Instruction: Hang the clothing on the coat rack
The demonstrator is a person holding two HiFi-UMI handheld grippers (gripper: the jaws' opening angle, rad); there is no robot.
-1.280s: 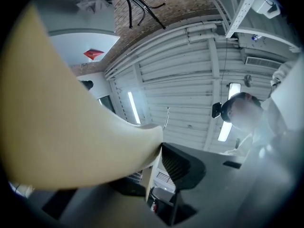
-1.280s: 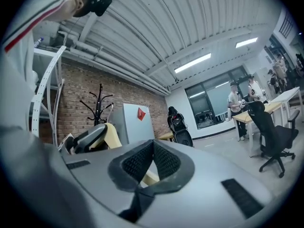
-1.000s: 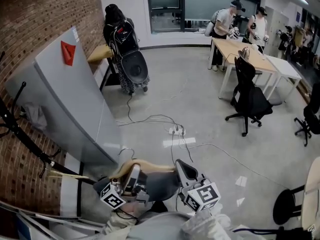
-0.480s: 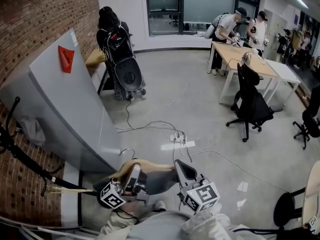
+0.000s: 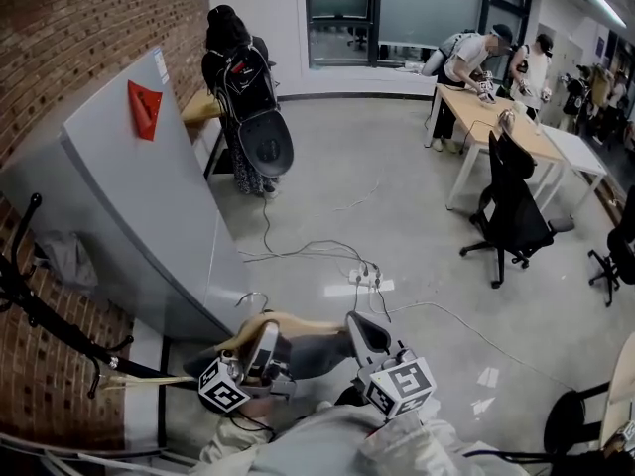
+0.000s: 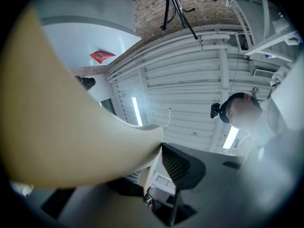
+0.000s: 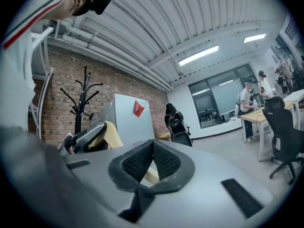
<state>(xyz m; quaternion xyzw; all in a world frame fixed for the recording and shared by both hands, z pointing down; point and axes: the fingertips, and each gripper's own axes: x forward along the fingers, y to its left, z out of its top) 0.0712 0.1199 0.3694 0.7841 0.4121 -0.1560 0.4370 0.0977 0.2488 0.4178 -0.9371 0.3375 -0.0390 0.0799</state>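
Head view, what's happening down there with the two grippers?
A person holds a tan wooden hanger draped with grey clothing, the left gripper shut on one end and the right gripper on the other. The black coat rack stands by the brick wall to the left; the hanger is not on it yet.
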